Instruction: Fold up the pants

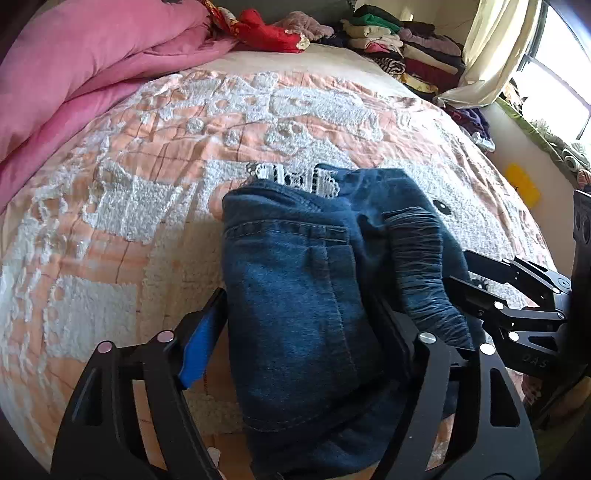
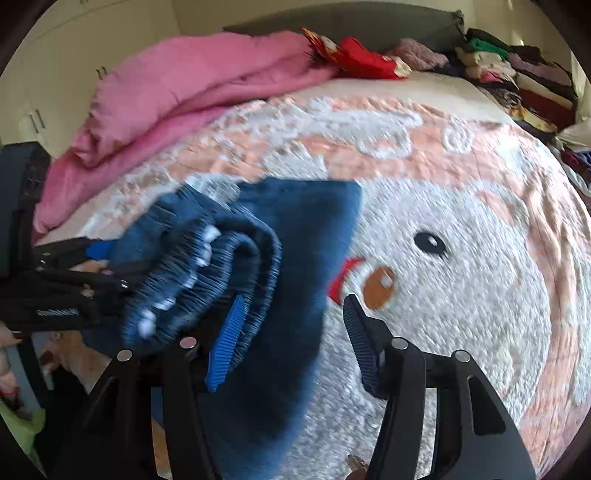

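While the folded pants lie on the bed cover, both wide-open claws, left gripper and right gripper, should be drawn back without the folds being dragged.

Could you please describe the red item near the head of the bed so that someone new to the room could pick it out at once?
Start at the big pink quilt bunched along the bed's far left side. Follow its top edge right to the headboard end, where the red item lies crumpled beside a mauve fuzzy garment. It alone is bright red, with gold patterned trim.
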A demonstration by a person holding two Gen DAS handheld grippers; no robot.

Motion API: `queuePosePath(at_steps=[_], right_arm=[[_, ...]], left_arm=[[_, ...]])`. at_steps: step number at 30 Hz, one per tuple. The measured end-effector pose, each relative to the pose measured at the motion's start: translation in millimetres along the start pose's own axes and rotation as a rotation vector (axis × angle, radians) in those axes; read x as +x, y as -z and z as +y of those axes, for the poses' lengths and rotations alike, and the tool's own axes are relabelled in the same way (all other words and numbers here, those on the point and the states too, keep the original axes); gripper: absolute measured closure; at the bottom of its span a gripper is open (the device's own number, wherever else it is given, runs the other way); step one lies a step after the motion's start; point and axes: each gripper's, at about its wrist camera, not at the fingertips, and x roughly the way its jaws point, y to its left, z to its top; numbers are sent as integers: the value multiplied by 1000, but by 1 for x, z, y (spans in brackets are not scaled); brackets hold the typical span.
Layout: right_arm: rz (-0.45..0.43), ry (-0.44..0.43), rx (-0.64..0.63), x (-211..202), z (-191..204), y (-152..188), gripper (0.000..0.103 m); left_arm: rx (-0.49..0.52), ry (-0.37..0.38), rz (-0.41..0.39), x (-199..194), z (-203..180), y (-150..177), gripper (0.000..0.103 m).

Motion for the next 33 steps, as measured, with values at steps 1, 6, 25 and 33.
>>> queuePosePath(at_steps=[1,6,25,33], right_arm=[[19,18,7,4,-2,2,46],[40,23,46,7,-10,9,43],[-207,98,9,-94,13,19,5],[-280,108,3,-130,21,33,5]], left_arm=[[-1,-3,5,2,0,1,32],[-6,-6,8,2,0,6,25],[-2,-16,-146,-75,-6,24,10],[-1,-4,-209,-114,-14,50,10]])
